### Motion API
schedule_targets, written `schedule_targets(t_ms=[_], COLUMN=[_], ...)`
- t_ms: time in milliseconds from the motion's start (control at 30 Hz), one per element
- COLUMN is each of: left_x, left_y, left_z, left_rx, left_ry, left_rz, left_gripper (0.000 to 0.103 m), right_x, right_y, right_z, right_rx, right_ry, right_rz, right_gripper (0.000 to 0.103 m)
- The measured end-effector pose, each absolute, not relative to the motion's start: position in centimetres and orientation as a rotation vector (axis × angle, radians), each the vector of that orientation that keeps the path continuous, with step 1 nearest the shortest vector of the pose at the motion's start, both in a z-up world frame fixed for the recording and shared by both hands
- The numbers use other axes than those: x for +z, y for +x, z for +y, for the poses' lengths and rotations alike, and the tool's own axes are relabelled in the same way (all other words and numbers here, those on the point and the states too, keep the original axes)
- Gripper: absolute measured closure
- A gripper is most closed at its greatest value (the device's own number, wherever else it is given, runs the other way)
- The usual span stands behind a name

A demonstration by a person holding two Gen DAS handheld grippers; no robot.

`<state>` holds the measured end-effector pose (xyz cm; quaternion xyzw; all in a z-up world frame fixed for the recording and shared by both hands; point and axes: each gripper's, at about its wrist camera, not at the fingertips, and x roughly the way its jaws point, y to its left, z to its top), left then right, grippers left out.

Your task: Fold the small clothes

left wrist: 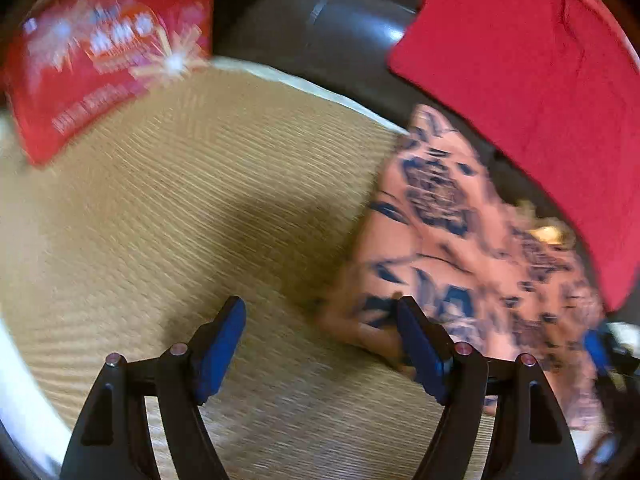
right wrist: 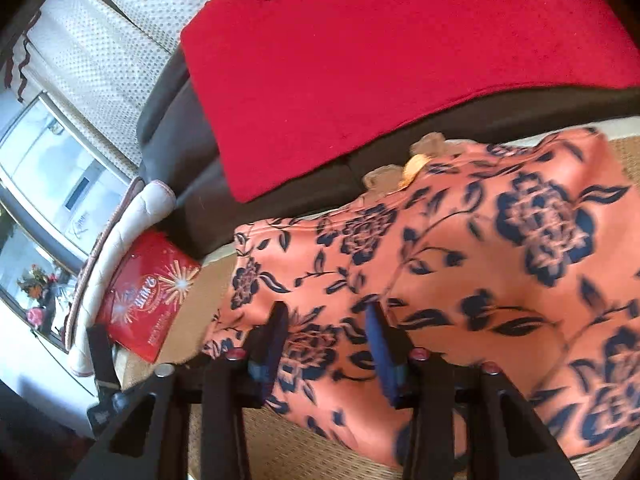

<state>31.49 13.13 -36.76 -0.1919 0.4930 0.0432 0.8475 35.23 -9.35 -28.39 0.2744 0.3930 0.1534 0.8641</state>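
Observation:
An orange garment with a dark blue flower print lies on a woven tan mat. In the left wrist view the garment lies to the right. My left gripper is open over bare mat, its right finger at the garment's left edge. My right gripper is open directly over the garment's lower part, fingers either side of a printed flower. Both views are blurred by motion.
A red printed box sits at the mat's far left, also in the right wrist view. A red cloth lies on a dark sofa behind the mat. A window is at left.

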Motion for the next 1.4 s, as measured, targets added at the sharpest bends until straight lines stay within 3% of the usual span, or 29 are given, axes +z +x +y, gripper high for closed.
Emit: schedule_targets(t_ms=[200, 300, 367, 467, 600, 667, 767, 800, 833, 867, 933, 1100, 1400], left_x=[-37.5, -37.8, -37.5, -36.5, -36.4, -36.8, -37.7, -37.6, -37.8, -37.8, -37.8, -35.3, -28.6], left_y=[32.9, 33.7, 34.3, 35.4, 36.4, 37.0, 37.7, 37.7, 37.7, 37.8, 37.6, 36.1, 31.1], left_z=[10.8, 11.0, 10.6, 9.2, 8.1, 8.4, 8.6, 8.5, 8.5, 8.5, 8.5, 8.2, 3.4], left_rx=[0.008, 0.001, -0.002, -0.009, -0.018, -0.031, -0.065, -0.066, -0.067, -0.072, -0.084, -0.113, -0.287], left_ry=[-0.481, -0.542, -0.542, -0.477, -0.450, -0.486, -0.541, -0.534, -0.531, -0.534, -0.562, -0.536, -0.221], left_rz=[1.009, 0.959, 0.927, 0.907, 0.891, 0.911, 0.942, 0.930, 0.931, 0.935, 0.918, 0.855, 0.695], left_gripper=[0.025, 0.028, 0.049, 0.061, 0.061, 0.036, 0.035, 0.037, 0.055, 0.062, 0.067, 0.070, 0.070], right_x=[-33.4, -35.1, -35.5, -36.4, -36.9, -36.6, -36.7, -36.8, -36.8, -36.9, -37.0, -37.0, -37.4], right_y=[38.1, 39.0, 39.0, 38.9, 38.4, 38.0, 37.5, 37.4, 37.2, 37.0, 36.7, 36.2, 32.9], right_z=[-7.9, -7.6, -7.8, -8.6, -9.6, -9.6, -9.7, -9.6, -9.6, -9.7, -9.7, -9.1, -7.9], right_rx=[0.277, 0.255, 0.274, 0.275, 0.319, 0.325, 0.338, 0.342, 0.345, 0.348, 0.355, 0.356, 0.399], right_ry=[0.635, 0.575, 0.597, 0.622, 0.716, 0.724, 0.750, 0.751, 0.753, 0.754, 0.754, 0.751, 0.742], right_rz=[0.911, 0.971, 0.992, 1.024, 1.049, 1.057, 1.057, 1.059, 1.062, 1.063, 1.063, 1.071, 1.139], right_gripper=[0.071, 0.085, 0.086, 0.101, 0.102, 0.101, 0.102, 0.102, 0.102, 0.102, 0.102, 0.102, 0.102])
